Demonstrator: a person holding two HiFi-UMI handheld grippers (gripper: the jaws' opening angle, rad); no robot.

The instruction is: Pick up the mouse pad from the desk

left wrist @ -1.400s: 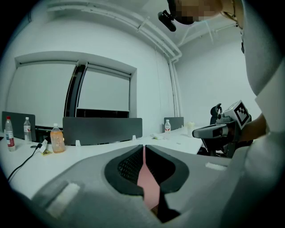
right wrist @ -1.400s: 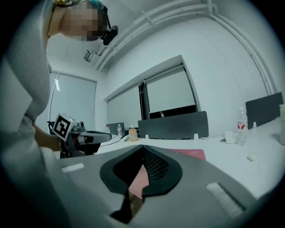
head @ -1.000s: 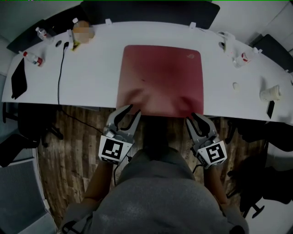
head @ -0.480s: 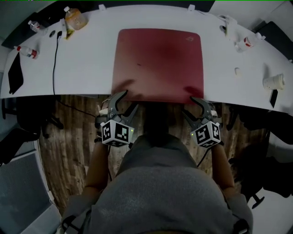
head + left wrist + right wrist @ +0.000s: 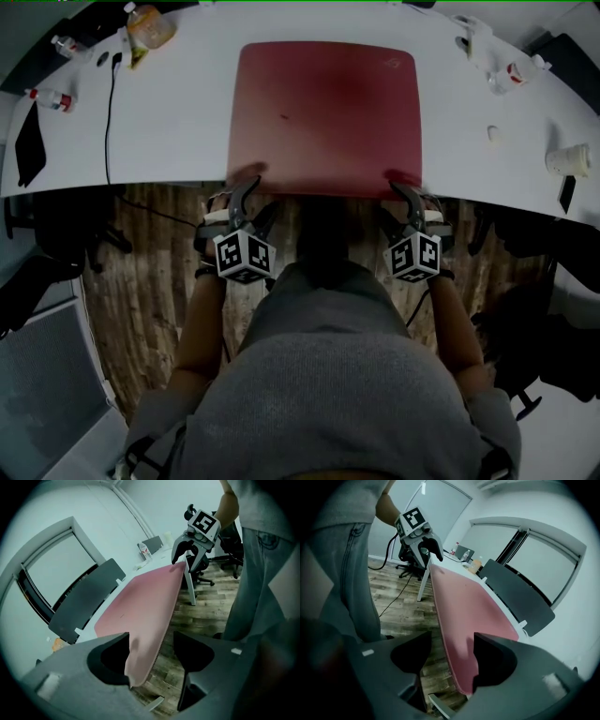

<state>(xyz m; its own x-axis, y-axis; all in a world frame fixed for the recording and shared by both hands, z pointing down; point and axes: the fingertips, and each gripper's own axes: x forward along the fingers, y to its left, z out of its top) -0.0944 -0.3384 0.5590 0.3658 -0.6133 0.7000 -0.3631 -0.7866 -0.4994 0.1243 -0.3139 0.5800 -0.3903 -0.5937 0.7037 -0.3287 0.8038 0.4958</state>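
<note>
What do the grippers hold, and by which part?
Nothing: jaws of left gripper and right gripper are opening around near corners of the flat red mouse pad.

One red mouse pad, one white desk, one black cable, one orange drink bottle, one white cup counted.

**Mouse pad**, red: was laid flat on the white surface, with its near edge at the surface's front edge.
**Left claw** and **right claw**: were held at the pad's near-left and near-right corners. The jaws of both were opening, with a corner between each pair.
**Black cable**: was run across the surface's left part.
**Orange bottle**: was placed at the far left.
**Paper cup**: was placed at the right end.
**Wood floor**: was seen below the surface.
</note>
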